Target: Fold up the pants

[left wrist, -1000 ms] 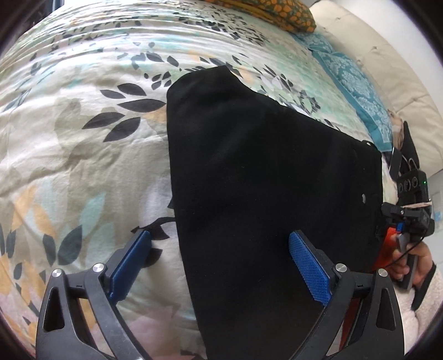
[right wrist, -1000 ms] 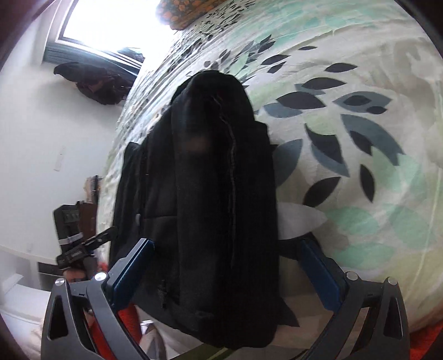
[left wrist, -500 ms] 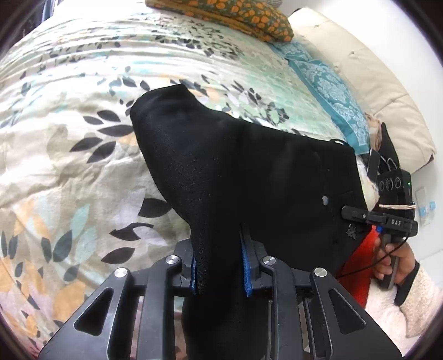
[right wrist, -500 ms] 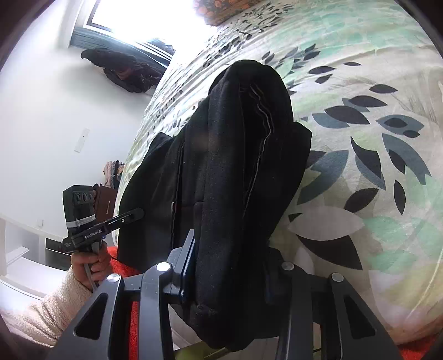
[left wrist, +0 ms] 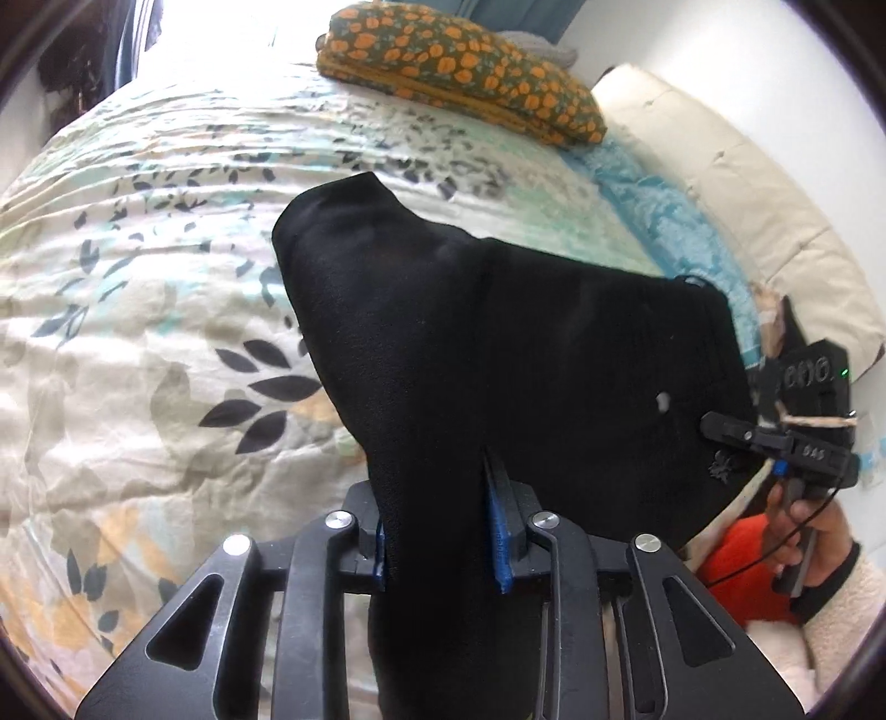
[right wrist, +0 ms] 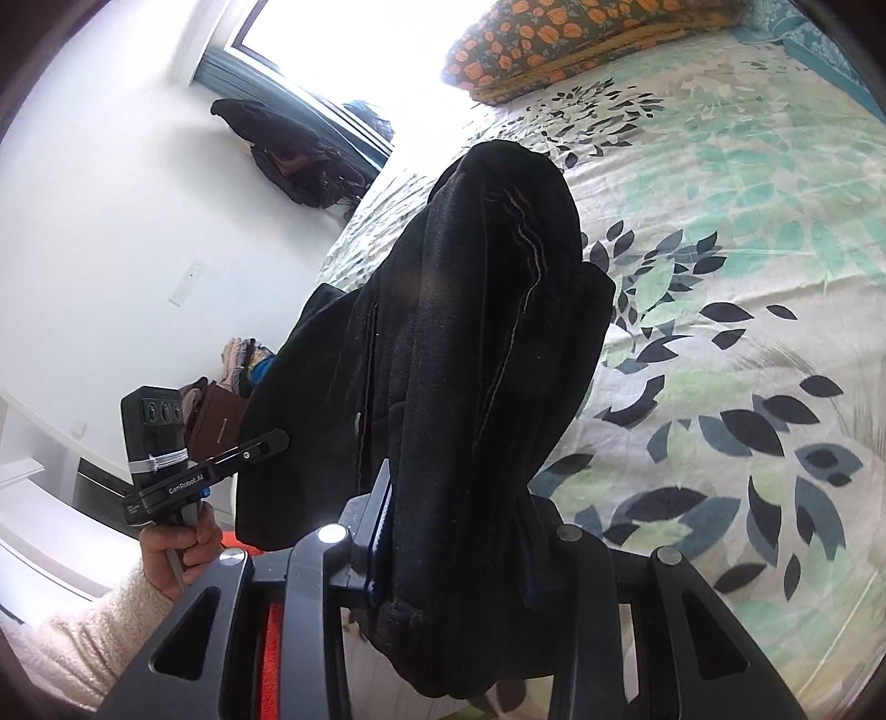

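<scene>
1 pr black pants (left wrist: 498,354), 2 grippers, both clamped on it. Left gripper (left wrist: 437,531): jaws nearly together w/ a thick fold of the cloth pinched between the blue pads (left wrist: 494,515); fabric rises fwd from the jaws and spreads out to the right. Right gripper (right wrist: 454,543): also closed down on a bunched edge, cloth hanging below the jaws and draping fwd in a tall hump. Pants are lifted at both held ends, the rest lying on the leaf-print bedspread (left wrist: 138,343) ahead of the grippers.

Around: 1 orange-flowered pillow (left wrist: 459,72) far ahead of left gripper, 1 teal patterned pillow (left wrist: 664,221) fwd-right of it, 1 cream headboard (left wrist: 736,183) beyond that. In left view the right unit shows at far right, w/ the person's hand (left wrist: 814,526) on its handle; something orange-red (left wrist: 742,559) below it. In right view, left unit at lower left; 1 bright window (right wrist: 343,50) and dark clothes (right wrist: 299,155) hanging on the wall fwd-left. Pants block most of the centre of both views.
</scene>
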Demonstrator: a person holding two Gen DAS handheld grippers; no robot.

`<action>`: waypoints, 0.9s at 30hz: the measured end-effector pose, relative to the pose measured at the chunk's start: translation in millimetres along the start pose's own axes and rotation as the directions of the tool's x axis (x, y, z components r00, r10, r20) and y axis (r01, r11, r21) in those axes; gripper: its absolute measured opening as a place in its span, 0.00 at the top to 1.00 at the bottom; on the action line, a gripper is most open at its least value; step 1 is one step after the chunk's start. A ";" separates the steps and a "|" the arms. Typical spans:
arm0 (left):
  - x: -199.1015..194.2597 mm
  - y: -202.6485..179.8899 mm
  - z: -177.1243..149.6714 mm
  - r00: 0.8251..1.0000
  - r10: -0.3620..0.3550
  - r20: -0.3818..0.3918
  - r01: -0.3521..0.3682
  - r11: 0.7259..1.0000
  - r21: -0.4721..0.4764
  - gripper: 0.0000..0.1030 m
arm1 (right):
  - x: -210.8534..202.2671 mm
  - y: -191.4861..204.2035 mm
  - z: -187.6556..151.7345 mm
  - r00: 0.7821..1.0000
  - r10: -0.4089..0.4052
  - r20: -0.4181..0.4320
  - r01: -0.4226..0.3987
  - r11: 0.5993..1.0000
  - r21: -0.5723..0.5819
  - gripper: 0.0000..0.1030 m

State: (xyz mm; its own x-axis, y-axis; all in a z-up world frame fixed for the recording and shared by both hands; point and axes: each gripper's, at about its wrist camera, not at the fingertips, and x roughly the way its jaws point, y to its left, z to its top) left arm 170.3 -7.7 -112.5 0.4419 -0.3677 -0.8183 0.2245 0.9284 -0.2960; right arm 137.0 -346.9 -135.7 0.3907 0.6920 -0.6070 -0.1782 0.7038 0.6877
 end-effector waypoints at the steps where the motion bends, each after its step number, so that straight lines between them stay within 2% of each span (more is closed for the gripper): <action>1: 17.1 4.0 -4.6 0.995 0.084 -0.046 -0.084 0.996 0.013 0.53 | 13.0 -5.6 1.0 1.000 -0.025 -0.016 0.025 1.000 0.005 0.56; 2: 31.2 8.7 -10.3 0.979 0.180 -0.092 -0.179 0.984 0.022 0.40 | 24.0 -16.2 -0.3 0.997 -0.064 -0.046 0.065 0.997 0.029 0.44; 3: 34.3 12.0 -17.3 0.970 0.222 -0.095 -0.222 0.975 0.019 0.33 | 34.3 -25.0 -3.7 0.987 -0.144 -0.074 0.148 0.988 0.047 0.33; 4: 22.6 14.7 -22.2 0.975 0.216 -0.048 -0.216 0.976 0.000 0.29 | 38.1 -31.9 -6.7 0.971 -0.223 -0.090 0.228 0.972 0.054 0.12; 5: 8.4 15.3 -25.6 0.969 0.248 -0.011 -0.248 0.969 -0.009 0.21 | 32.3 -33.5 -10.3 0.965 -0.255 -0.065 0.259 0.964 0.056 0.05; 7: -19.2 9.9 -29.3 0.934 0.351 0.059 -0.353 0.935 0.018 0.09 | 3.7 -28.5 -15.8 0.957 -0.287 0.036 0.284 0.956 0.066 0.00; 9: -45.8 -3.2 -29.7 0.904 0.406 0.138 -0.415 0.908 0.050 0.09 | -26.3 -14.6 -18.3 0.933 -0.344 0.107 0.341 0.939 0.050 0.00; 12: -84.5 -31.3 -28.7 0.853 0.472 0.222 -0.493 0.869 0.047 0.08 | -65.2 25.8 -14.3 0.881 -0.432 0.193 0.441 0.897 -0.002 0.00; 14: -110.0 -51.5 -29.0 0.795 0.532 0.292 -0.560 0.829 0.015 0.05 | -88.9 59.6 -15.5 0.845 -0.477 0.241 0.499 0.866 -0.039 0.00; 15: -120.8 -61.8 -31.2 0.776 0.543 0.321 -0.575 0.818 0.007 0.05 | -97.7 75.6 -14.1 0.831 -0.494 0.257 0.523 0.850 -0.058 0.00; 17: -138.6 -81.8 -38.8 0.773 0.535 0.341 -0.572 0.821 0.007 0.04 | -108.7 105.8 -19.6 0.804 -0.531 0.268 0.570 0.816 -0.094 0.00; 18: -144.5 -88.8 -41.8 0.777 0.532 0.335 -0.567 0.824 0.007 0.04 | -114.9 118.4 -24.7 0.802 -0.532 0.271 0.576 0.810 -0.114 0.00; 19: -149.8 -93.7 -46.2 0.790 0.527 0.315 -0.557 0.830 0.009 0.04 | -119.2 130.1 -30.0 0.801 -0.533 0.272 0.580 0.804 -0.131 0.00; 20: -151.0 -98.8 -48.5 0.812 0.516 0.274 -0.540 0.841 0.017 0.04 | -122.4 141.7 -36.4 0.801 -0.535 0.269 0.583 0.800 -0.143 0.00; 22: -149.6 -106.9 -55.8 0.856 0.486 0.178 -0.499 0.866 0.037 0.04 | -126.5 160.1 -51.2 0.807 -0.529 0.263 0.576 0.804 -0.148 0.00; 23: -150.0 -111.9 -61.8 0.867 0.477 0.147 -0.487 0.873 0.042 0.04 | -125.9 166.8 -59.5 0.816 -0.517 0.257 0.562 0.815 -0.145 0.00; 25: -151.3 -119.0 -72.1 0.872 0.474 0.123 -0.481 0.877 0.027 0.04 | -119.2 177.7 -77.4 0.834 -0.500 0.232 0.539 0.829 -0.150 0.00; 27: -156.5 -122.0 -79.8 0.873 0.474 0.112 -0.477 0.879 0.000 0.04 | -108.7 188.5 -94.7 0.839 -0.501 0.210 0.537 0.826 -0.171 0.00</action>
State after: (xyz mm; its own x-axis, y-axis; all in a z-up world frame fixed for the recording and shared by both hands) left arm 4.4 -59.2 12.4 0.5898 0.1127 -0.7996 -0.0135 0.9914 0.1298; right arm -24.6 -274.3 22.2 0.6070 0.1941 -0.7706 -0.0921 0.9804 0.1744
